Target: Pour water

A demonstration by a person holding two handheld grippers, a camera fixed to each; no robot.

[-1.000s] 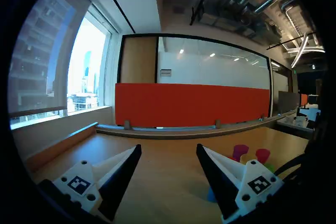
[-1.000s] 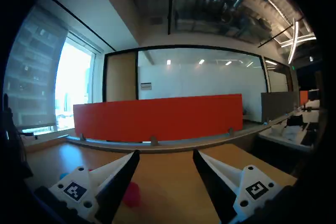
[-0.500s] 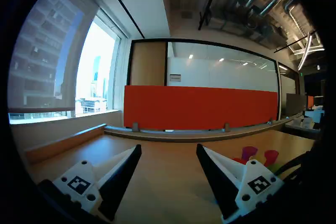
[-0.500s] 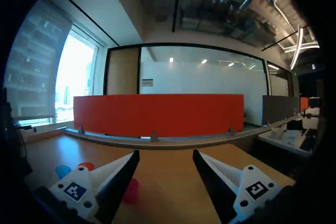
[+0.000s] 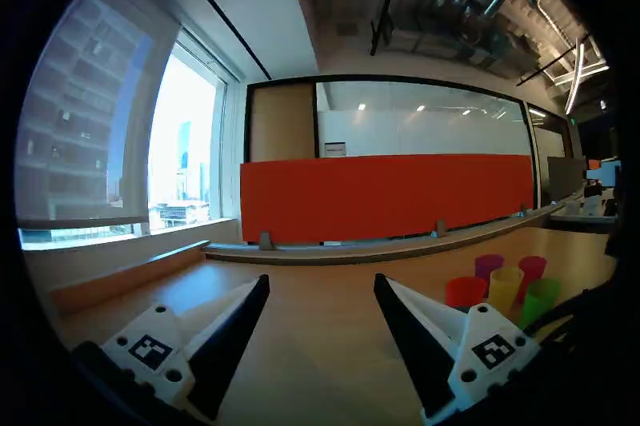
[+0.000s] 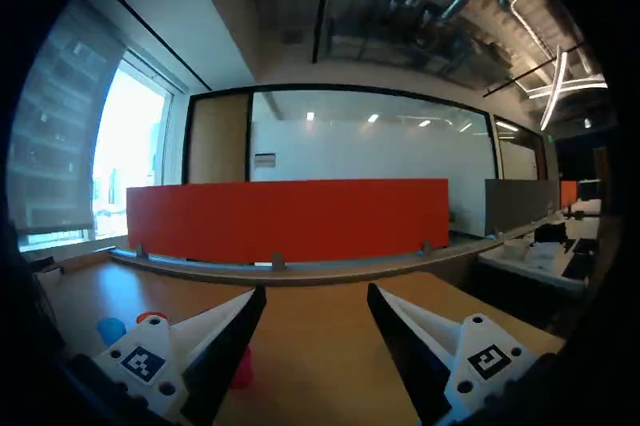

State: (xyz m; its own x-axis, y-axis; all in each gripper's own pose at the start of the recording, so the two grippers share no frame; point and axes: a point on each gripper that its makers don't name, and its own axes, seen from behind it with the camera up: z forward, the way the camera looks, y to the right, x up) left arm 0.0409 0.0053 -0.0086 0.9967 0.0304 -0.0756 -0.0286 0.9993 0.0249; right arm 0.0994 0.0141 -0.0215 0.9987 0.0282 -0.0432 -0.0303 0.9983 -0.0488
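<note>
- The left gripper [image 5: 320, 278] has its jaws spread wide with nothing between them, over a bare stretch of the wooden table [image 5: 320, 338].
- Five coloured cups [image 5: 506, 286] stand upright in a tight bunch just right of its right finger, toward the table's right side.
- The right gripper [image 6: 314, 290] is spread and empty too. Open wood runs ahead to the orange partition [image 6: 288, 218] along the far edge.
- A pink cup [image 6: 244, 370] sits partly hidden behind its left finger. A blue cup [image 6: 112, 330] and a red cup [image 6: 150, 317] stand farther left.
- In the right gripper view, a neighbouring desk [image 6: 544, 254] lies beyond the table's right edge.
- Square black-and-white markers [image 5: 150, 350] sit on the fingers. A small sign [image 5: 335, 149] on the glass wall is too small to read.
</note>
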